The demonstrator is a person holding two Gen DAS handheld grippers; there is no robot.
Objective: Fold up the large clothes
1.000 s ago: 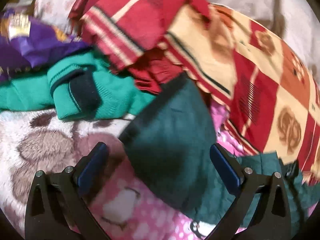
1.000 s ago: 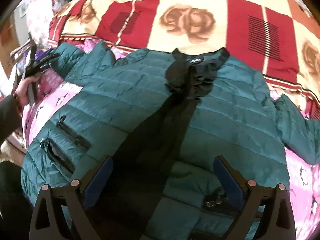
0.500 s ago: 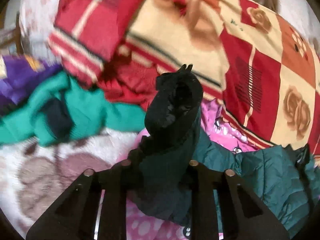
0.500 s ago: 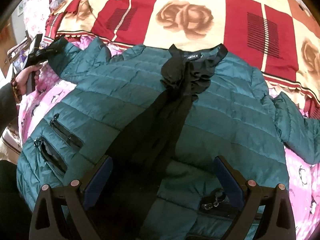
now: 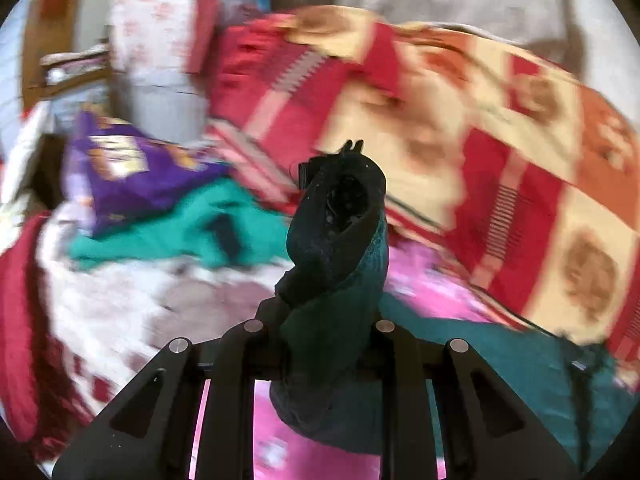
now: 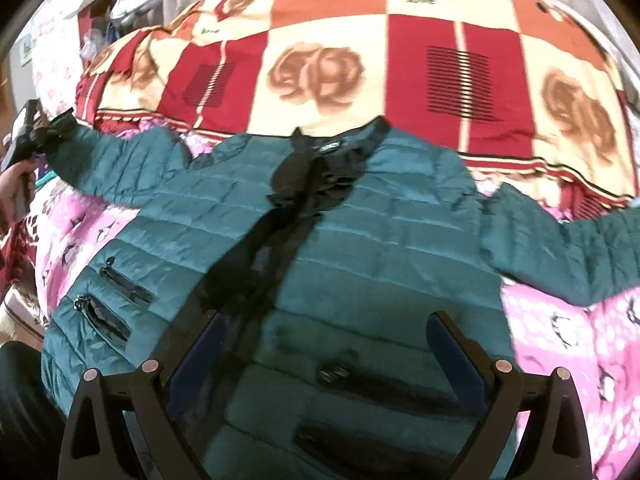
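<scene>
A dark teal quilted jacket (image 6: pixel 360 240) lies spread face up on the bed, collar toward the blanket, both sleeves out to the sides. My left gripper (image 5: pixel 320 328) is shut on the jacket's sleeve cuff (image 5: pixel 340 220), which stands up between its fingers with the black lining showing. In the right wrist view that same gripper (image 6: pixel 36 136) holds the stretched sleeve at the far left, raised off the bed. My right gripper (image 6: pixel 328 360) hovers open over the jacket's lower front, with nothing between its blue pads.
A red, cream and orange rose-patterned blanket (image 6: pixel 360 60) fills the back of the bed. A pink patterned sheet (image 6: pixel 580 340) lies under the jacket. A green knit garment (image 5: pixel 200 232) and a purple one (image 5: pixel 132 176) are heaped to the left.
My left gripper shut on the sleeve cuff and lifted it, pulling the sleeve out to the left. The right gripper drew back a little, so more of the blanket shows.
</scene>
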